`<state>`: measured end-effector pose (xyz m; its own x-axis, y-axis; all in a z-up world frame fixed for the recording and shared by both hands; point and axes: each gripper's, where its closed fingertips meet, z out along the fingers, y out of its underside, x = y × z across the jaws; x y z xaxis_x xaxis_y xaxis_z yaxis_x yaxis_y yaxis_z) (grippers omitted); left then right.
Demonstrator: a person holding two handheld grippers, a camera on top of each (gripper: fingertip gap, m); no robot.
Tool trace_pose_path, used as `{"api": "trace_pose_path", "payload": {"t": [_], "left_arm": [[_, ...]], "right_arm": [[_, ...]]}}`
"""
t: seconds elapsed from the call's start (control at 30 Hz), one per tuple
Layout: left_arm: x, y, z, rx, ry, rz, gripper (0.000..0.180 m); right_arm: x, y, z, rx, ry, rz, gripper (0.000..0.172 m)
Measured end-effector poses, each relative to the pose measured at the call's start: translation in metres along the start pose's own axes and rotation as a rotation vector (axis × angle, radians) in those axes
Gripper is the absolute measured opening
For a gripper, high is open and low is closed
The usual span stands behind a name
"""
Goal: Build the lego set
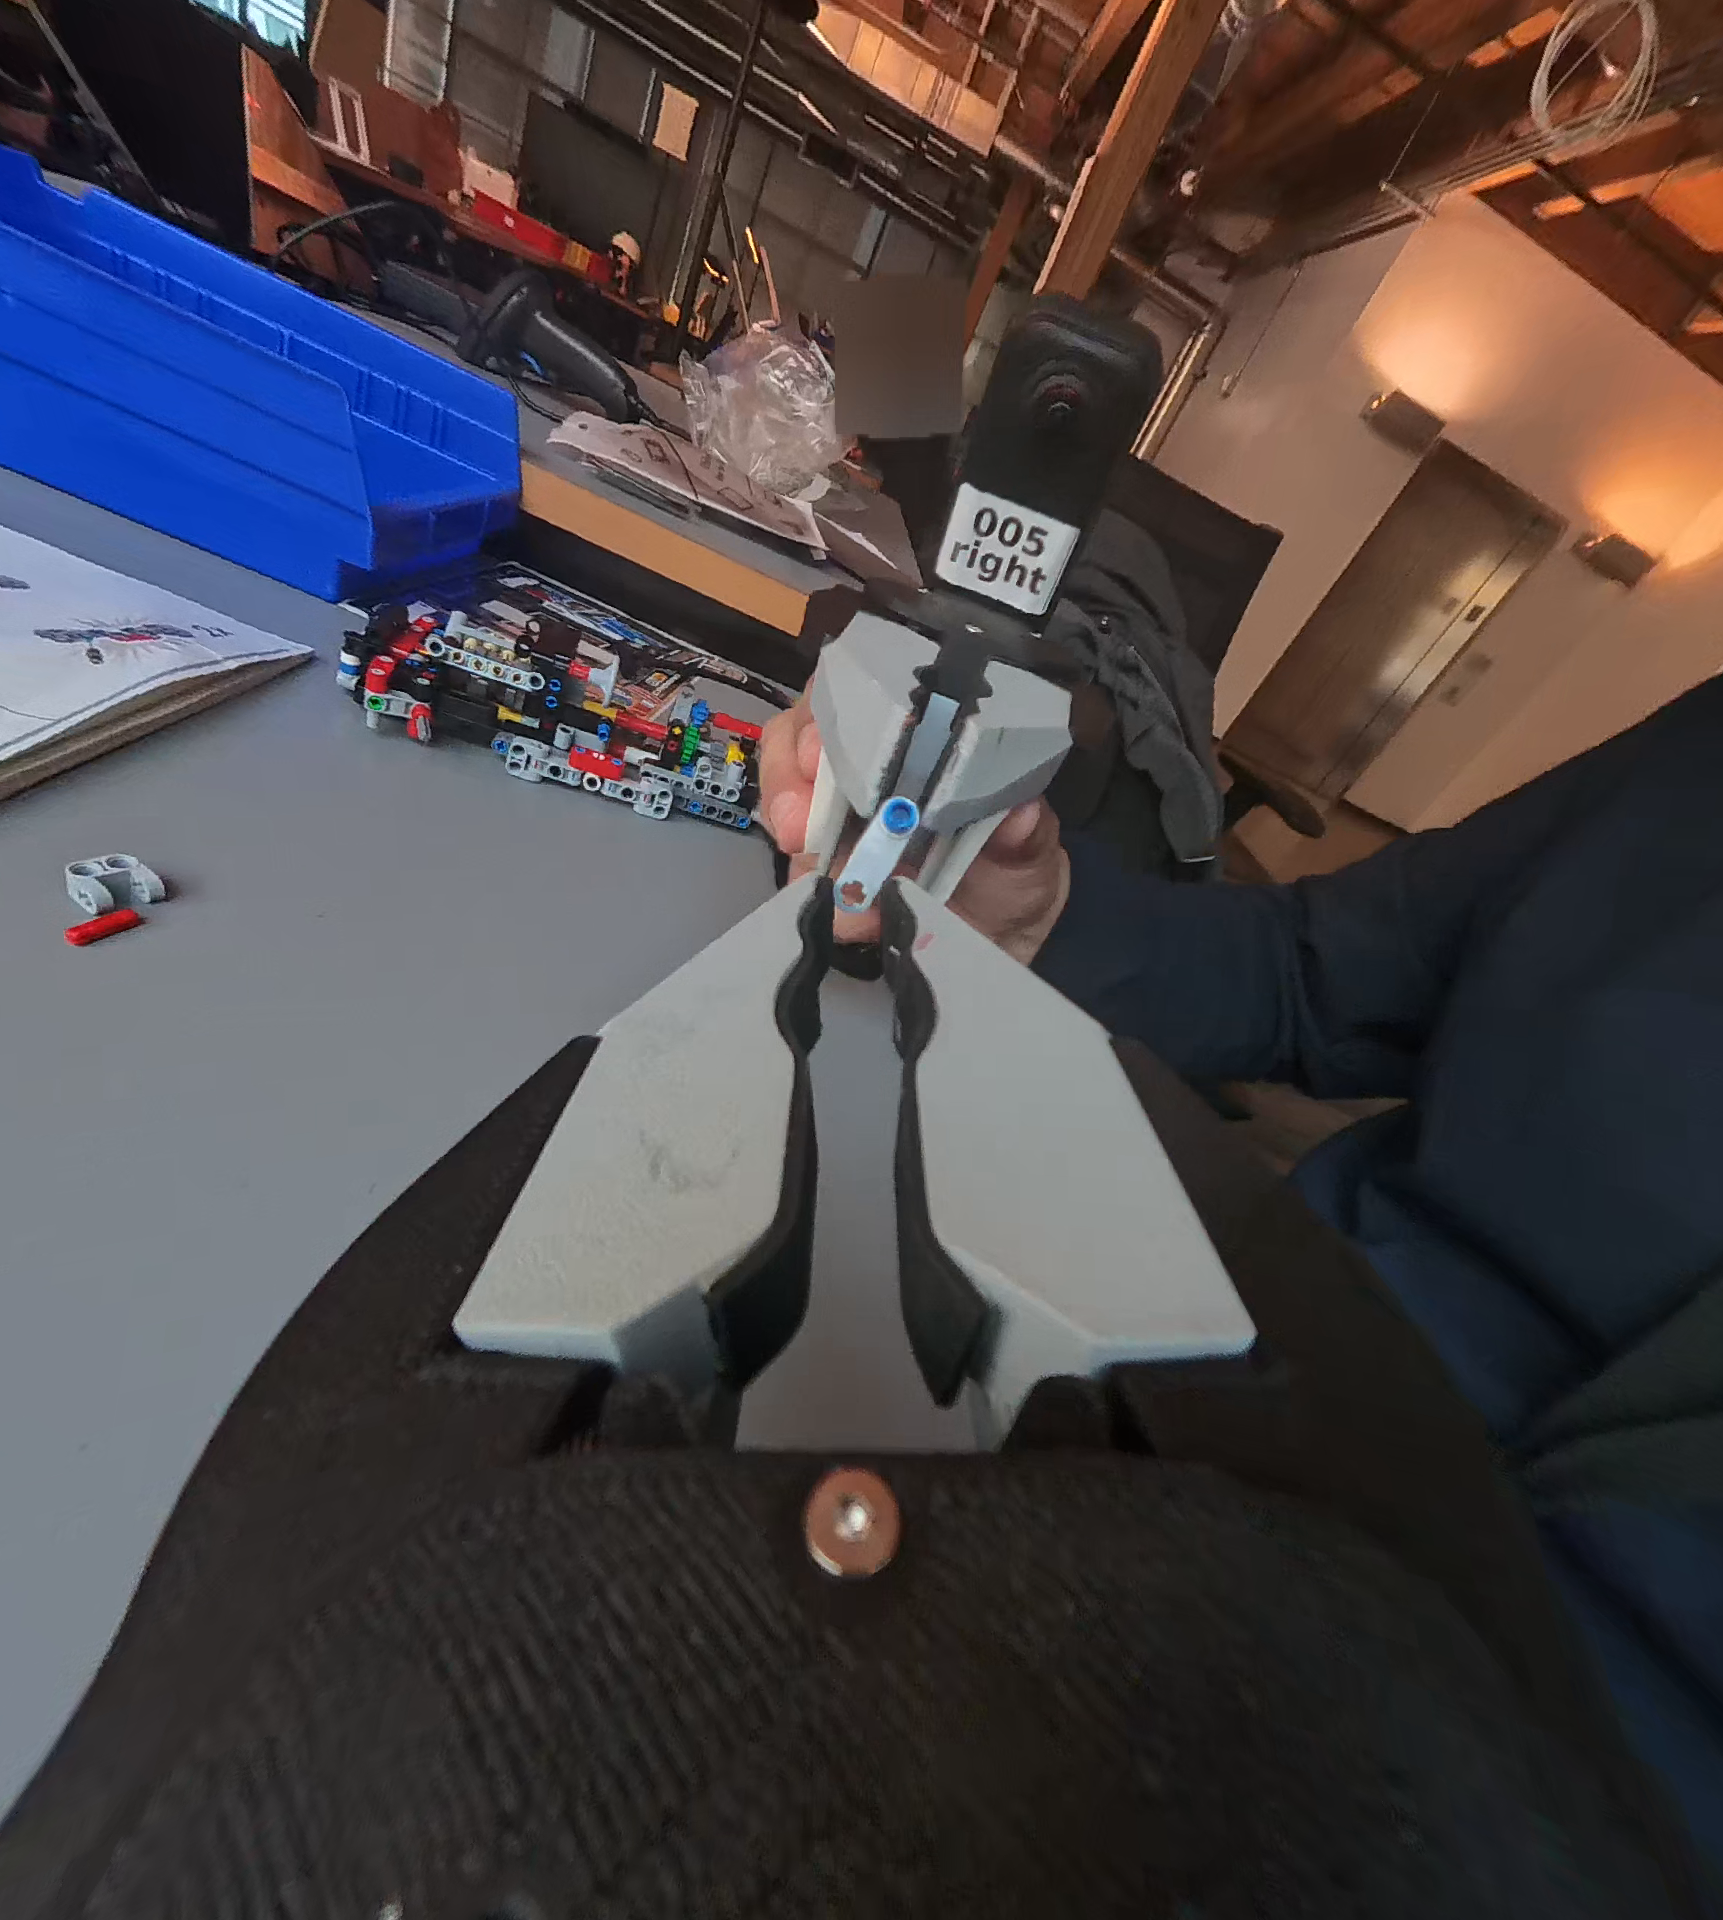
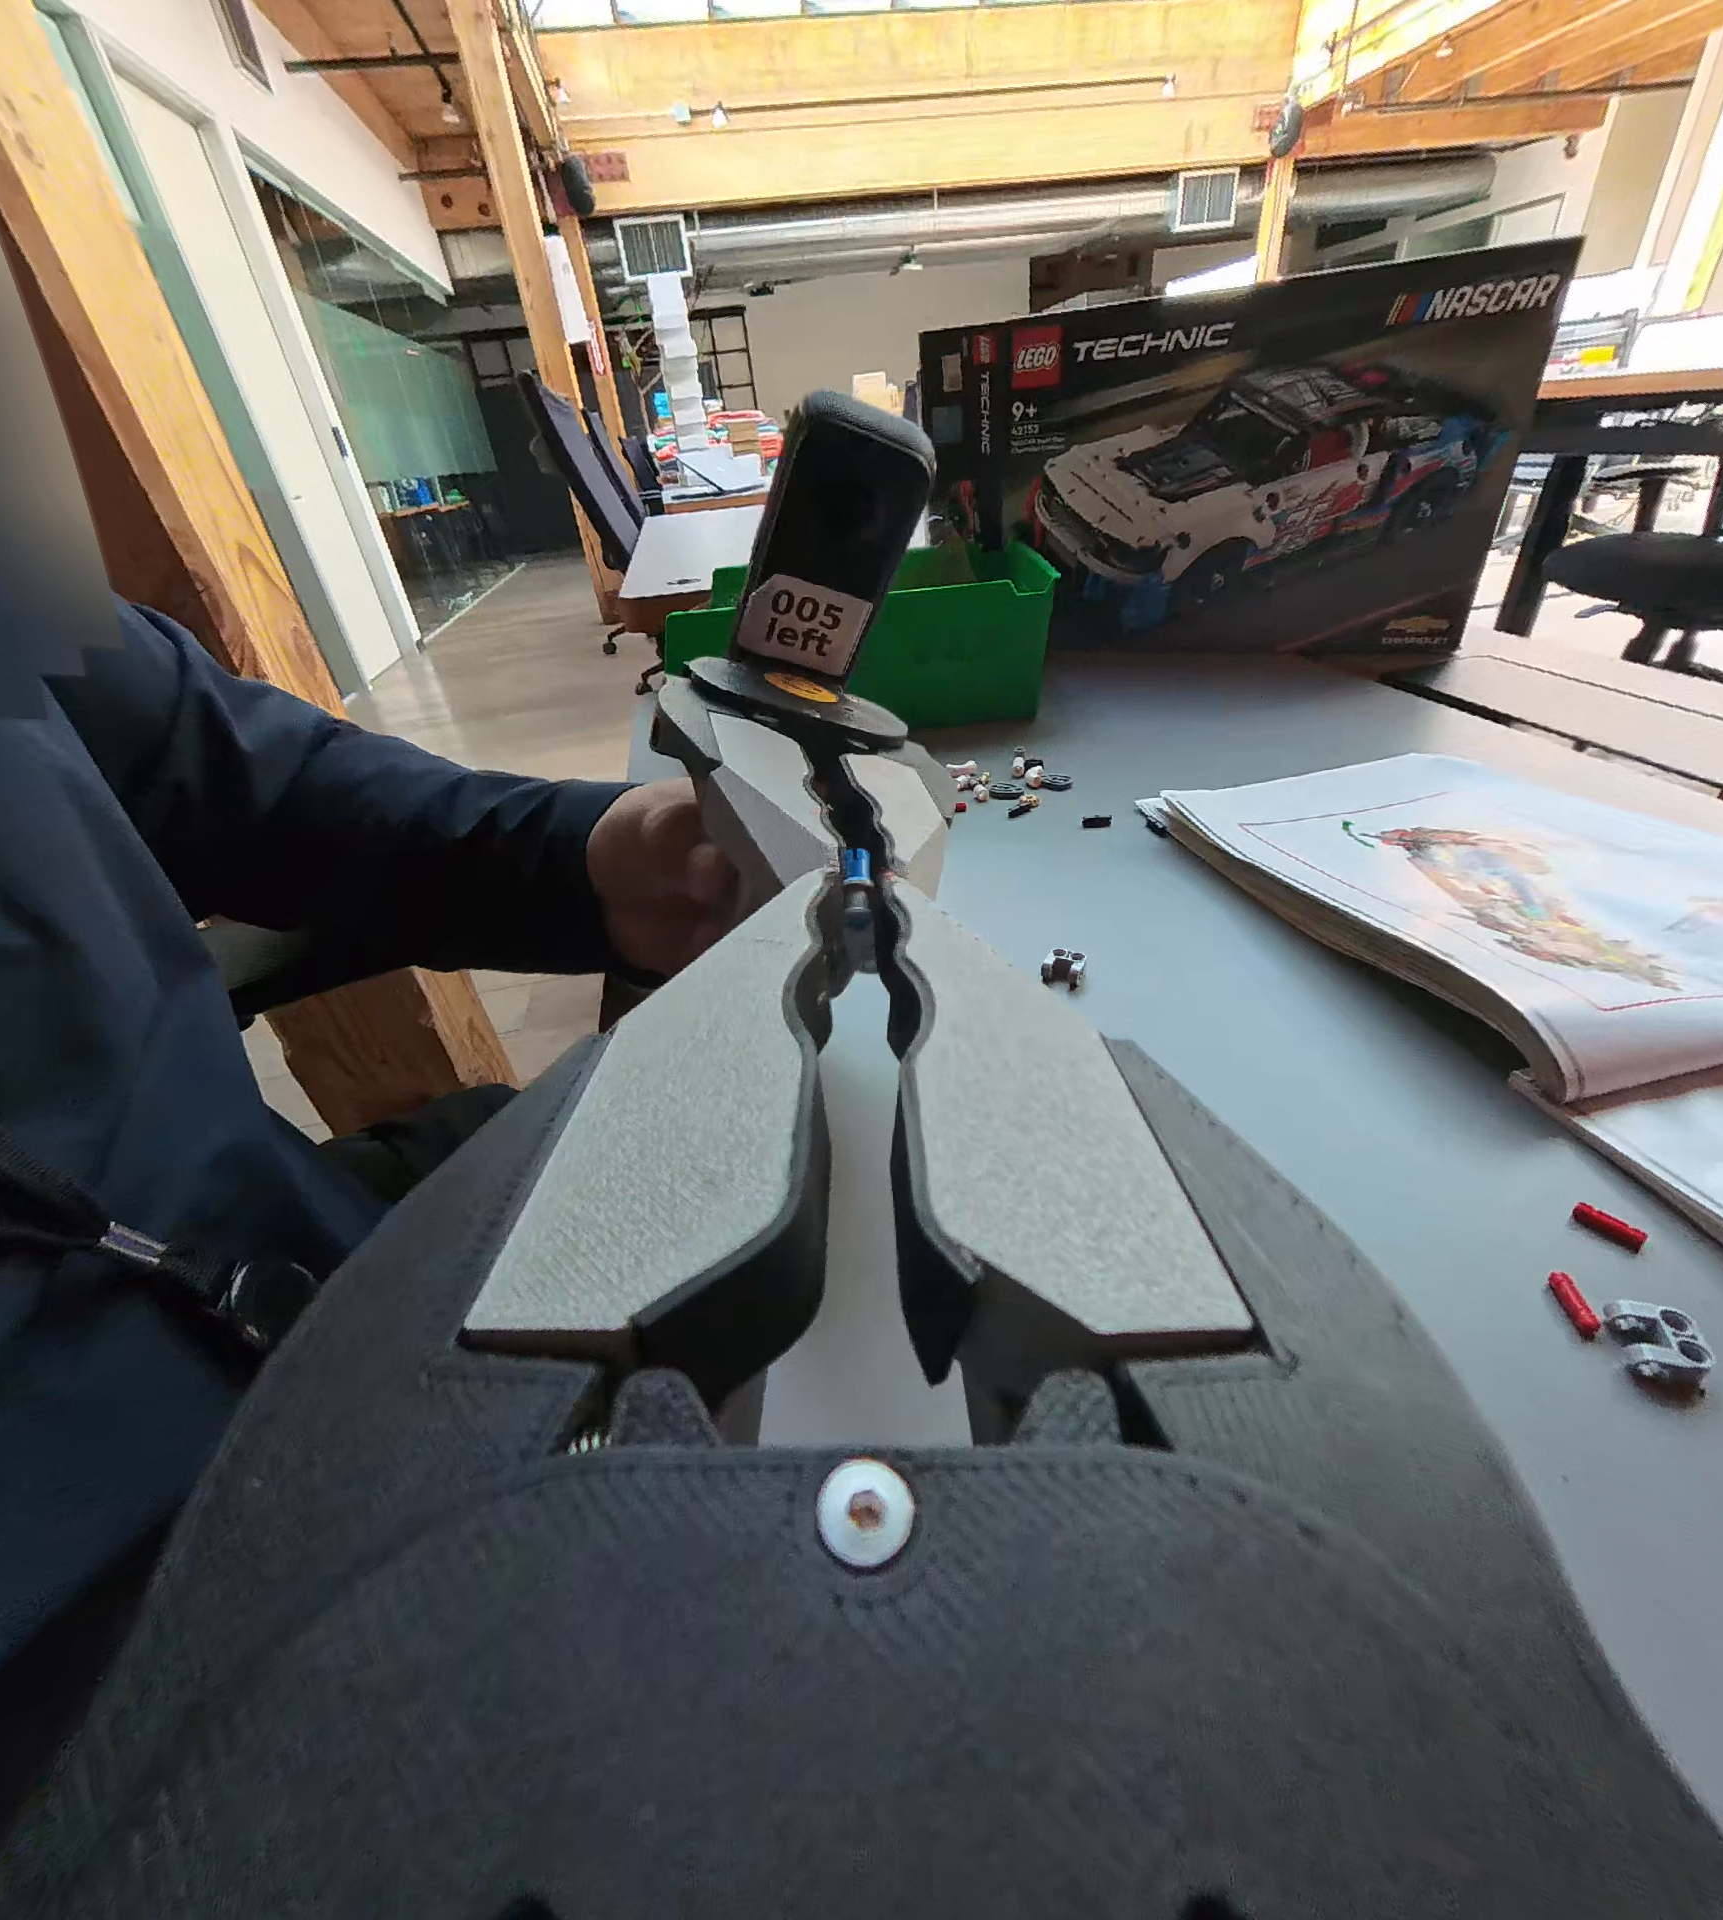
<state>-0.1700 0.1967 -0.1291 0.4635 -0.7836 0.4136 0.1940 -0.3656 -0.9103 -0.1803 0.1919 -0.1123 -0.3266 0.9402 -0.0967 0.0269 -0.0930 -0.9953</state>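
My left tongs (image 1: 855,894) and right tongs (image 2: 854,902) both pinch one light-grey Technic lever (image 1: 869,858), blue pin (image 1: 899,817) at the far end.

Blue bin (image 1: 161,343), booklet (image 2: 1563,935) cut off by edge.

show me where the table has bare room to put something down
Widest bare grey table: beside the left tongs, between the open booklet, loose red pins and brick assembly. Another patch runs between the booklet and the right tongs. Crowded by the green bin, where small parts lie scattered.
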Motion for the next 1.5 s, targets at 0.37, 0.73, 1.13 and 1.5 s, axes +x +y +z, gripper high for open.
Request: {"api": "trace_pose_path", "payload": {"t": [0.37, 0.73, 1.13, 1.5], "left_arm": [[-0.003, -0.009, 0.005, 0.05, 0.028, -0.062, 0.005], [0.0, -0.009, 0.007, 0.061, 0.028, -0.042, 0.004], [-0.09, 0.025, -0.054, -0.595, -0.123, 0.503, 0.022], [-0.1, 0.064, -0.026, -1.074, 0.243, 0.761, 0.026]], "right_arm": [[0.008, -0.006, -0.012, 0.048, 0.005, 0.088, 0.008], [0.007, -0.004, -0.007, 0.039, 0.012, 0.069, 0.004], [0.015, 0.04, -0.027, -0.332, 0.053, 0.163, 0.004], [-0.009, 0.057, -0.048, -0.412, -0.02, 0.22, 0.004]]}}
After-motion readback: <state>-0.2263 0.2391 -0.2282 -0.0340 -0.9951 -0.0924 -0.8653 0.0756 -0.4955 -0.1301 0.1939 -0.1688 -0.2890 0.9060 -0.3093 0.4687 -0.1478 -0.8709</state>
